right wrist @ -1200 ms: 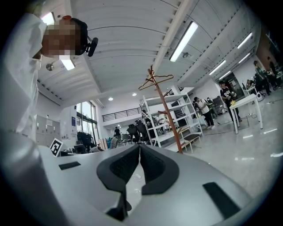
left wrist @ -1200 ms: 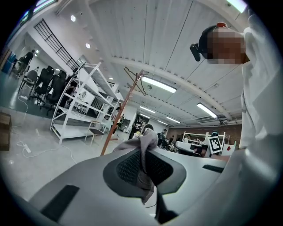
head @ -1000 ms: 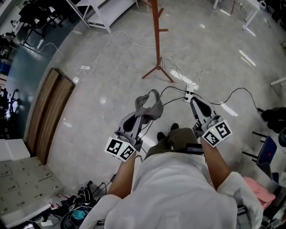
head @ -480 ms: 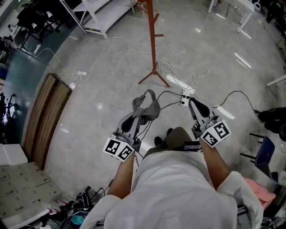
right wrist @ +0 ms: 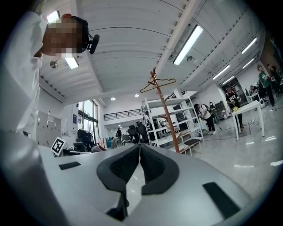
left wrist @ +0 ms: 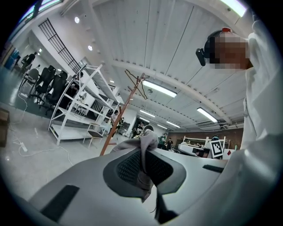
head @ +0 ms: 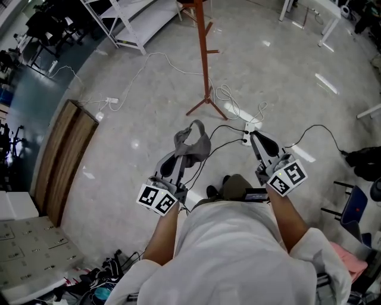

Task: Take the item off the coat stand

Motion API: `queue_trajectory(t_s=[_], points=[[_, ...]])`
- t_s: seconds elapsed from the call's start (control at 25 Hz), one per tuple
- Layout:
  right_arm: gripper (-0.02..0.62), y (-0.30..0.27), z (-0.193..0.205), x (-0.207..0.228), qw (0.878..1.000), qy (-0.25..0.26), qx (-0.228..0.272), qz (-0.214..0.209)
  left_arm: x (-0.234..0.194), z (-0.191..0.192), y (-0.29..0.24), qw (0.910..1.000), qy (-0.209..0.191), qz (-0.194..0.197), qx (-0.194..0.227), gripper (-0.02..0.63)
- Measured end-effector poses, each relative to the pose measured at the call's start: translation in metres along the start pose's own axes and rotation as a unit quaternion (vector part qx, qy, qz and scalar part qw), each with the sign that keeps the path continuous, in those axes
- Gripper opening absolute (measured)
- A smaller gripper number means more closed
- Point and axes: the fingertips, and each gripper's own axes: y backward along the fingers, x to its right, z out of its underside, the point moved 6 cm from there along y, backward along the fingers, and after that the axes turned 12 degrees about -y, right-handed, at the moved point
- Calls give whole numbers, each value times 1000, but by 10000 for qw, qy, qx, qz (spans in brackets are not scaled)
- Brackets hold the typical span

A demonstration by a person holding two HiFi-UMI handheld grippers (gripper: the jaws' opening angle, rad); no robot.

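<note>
My left gripper (head: 180,156) is shut on a limp grey cloth item (head: 191,143), which bunches up over its tips at chest height. The left gripper view shows that cloth (left wrist: 145,145) pinched between the dark pads of the left gripper (left wrist: 144,164). The red-brown coat stand (head: 206,56) rises from the floor ahead, well apart from both grippers. A bare wire hanger (left wrist: 136,84) hangs at its top, and the same hanger (right wrist: 158,84) also shows in the right gripper view. My right gripper (head: 255,136) is shut with nothing between its pads (right wrist: 125,165).
White cables and a power strip (head: 246,127) trail over the floor between me and the stand's feet. A white shelving rack (head: 128,21) stands at the far left and a wooden board (head: 62,155) lies at the left. Table legs (head: 324,15) are at the far right.
Both grippers keep their place and the grey item stays in the left one. Only the head view has shifted slightly.
</note>
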Motion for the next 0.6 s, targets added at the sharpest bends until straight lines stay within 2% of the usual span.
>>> queue_trajectory(t_s=[0.6], points=[[26,23,-16,21,9998,80,-22,200,20,-5,-42,9996,62,286,-62,26]])
